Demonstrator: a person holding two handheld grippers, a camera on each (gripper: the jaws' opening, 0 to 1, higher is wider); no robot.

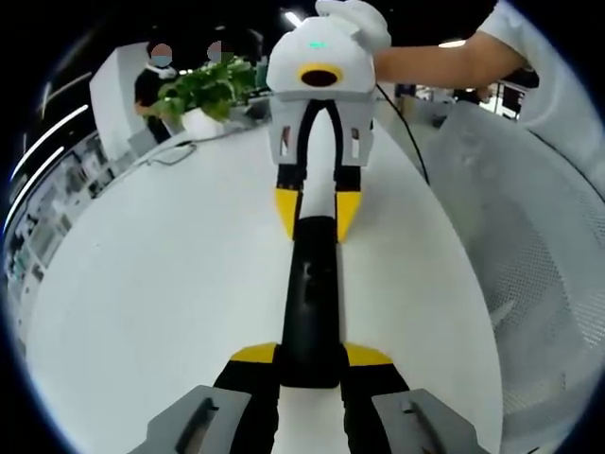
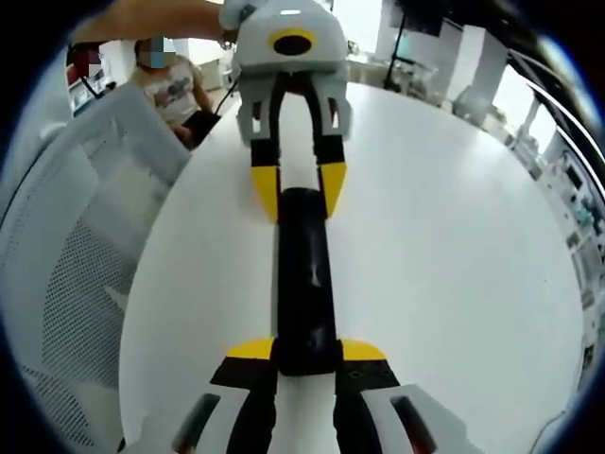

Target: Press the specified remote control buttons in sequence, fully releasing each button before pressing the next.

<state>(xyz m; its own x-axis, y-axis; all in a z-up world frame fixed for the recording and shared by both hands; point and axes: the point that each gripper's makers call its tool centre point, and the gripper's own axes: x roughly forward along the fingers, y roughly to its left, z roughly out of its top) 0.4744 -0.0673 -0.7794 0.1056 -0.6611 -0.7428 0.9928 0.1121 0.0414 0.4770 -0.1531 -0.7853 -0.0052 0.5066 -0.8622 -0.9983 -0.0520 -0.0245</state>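
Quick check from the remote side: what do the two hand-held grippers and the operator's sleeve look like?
Each hand-held gripper has a white moulded body and black jaws tipped yellow. The right hand-held gripper shows a green light and a trailing black cable; the left hand-held gripper looks alike. The person wears a white short sleeve.

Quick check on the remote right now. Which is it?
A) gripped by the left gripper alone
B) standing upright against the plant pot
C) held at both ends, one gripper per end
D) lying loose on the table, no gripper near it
C: the black remote has the left gripper closed on its near end and the right gripper on its far end, above the white table; the right gripper view shows the same from the other end.
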